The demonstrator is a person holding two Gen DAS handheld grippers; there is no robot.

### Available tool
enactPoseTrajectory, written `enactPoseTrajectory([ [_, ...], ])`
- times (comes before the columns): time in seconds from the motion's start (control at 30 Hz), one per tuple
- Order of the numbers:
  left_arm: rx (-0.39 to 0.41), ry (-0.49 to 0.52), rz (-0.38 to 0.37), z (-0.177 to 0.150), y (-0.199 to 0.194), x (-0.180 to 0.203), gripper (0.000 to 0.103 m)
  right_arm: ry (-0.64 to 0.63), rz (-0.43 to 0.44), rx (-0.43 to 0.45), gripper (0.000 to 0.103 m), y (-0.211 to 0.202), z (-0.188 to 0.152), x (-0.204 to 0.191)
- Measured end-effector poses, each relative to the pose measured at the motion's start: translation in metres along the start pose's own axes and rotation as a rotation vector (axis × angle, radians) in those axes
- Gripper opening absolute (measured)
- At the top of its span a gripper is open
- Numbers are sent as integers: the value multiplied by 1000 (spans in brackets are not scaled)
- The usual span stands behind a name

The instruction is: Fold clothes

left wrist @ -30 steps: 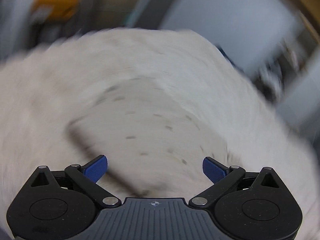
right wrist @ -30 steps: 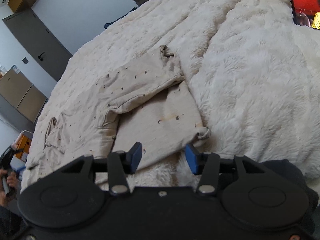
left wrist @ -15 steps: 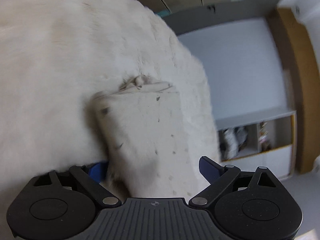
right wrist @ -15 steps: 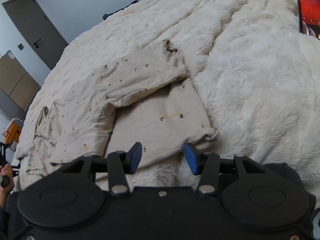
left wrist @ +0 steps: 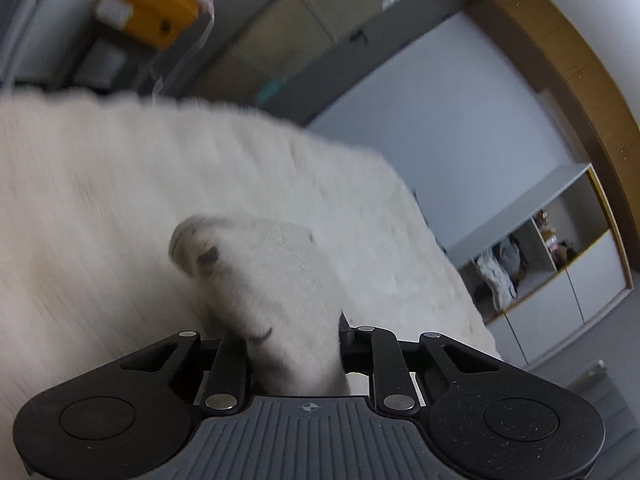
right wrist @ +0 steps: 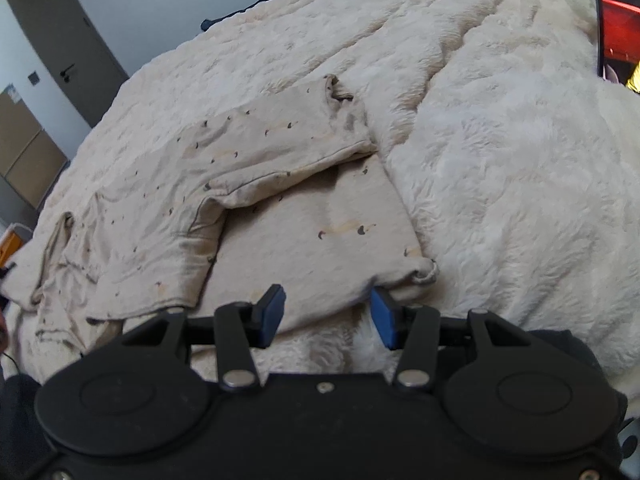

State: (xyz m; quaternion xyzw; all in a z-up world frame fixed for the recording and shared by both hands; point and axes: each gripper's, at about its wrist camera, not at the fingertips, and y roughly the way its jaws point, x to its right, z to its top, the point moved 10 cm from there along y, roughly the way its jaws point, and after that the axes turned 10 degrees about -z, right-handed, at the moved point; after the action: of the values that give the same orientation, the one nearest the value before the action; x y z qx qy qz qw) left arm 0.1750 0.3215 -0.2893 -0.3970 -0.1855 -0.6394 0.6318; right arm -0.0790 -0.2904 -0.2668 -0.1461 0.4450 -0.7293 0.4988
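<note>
A beige patterned garment [right wrist: 256,208] is seen spread on the fluffy cream blanket [right wrist: 500,168] of a bed, in the right wrist view. Its long axis runs from the lower left, where a crumpled sleeve end [right wrist: 60,256] lies near the blanket's left edge, to the upper right, where the other sleeve's cuff [right wrist: 340,96] points toward the far side of the blanket. That sleeve is folded across the body; the hem corner [right wrist: 424,274] lies nearest the camera, on the right.

In the left wrist view, a bunched fold of the garment [left wrist: 276,292] is seen rising off the blanket [left wrist: 100,200] between the fingers of the left gripper [left wrist: 294,356]. The jaws are closing, set narrow, with cloth filling the gap (the pads themselves are hidden by fabric). The picture is motion-blurred.

The right gripper [right wrist: 326,314] is held about half open above the blanket's near edge, with the garment's hem just beyond its blue pads [right wrist: 272,312]. Nothing is gripped; only blanket pile shows between the jaws.

A lit screen [right wrist: 618,36] lies at the blanket's far right.
</note>
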Motion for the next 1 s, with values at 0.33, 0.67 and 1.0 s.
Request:
enactPoseTrajectory([
  [0.33,-58,181,254,31,-69,-31,40,29,33,17,47,-5,2,4],
  [0.67,-219,588,-195,-68,-64,166,71,-13,44,17,47,-2,3,-7],
  [1.0,-673,293,-89,-215,81,133,17,-41,-7,92,47,-27,-3,-9],
])
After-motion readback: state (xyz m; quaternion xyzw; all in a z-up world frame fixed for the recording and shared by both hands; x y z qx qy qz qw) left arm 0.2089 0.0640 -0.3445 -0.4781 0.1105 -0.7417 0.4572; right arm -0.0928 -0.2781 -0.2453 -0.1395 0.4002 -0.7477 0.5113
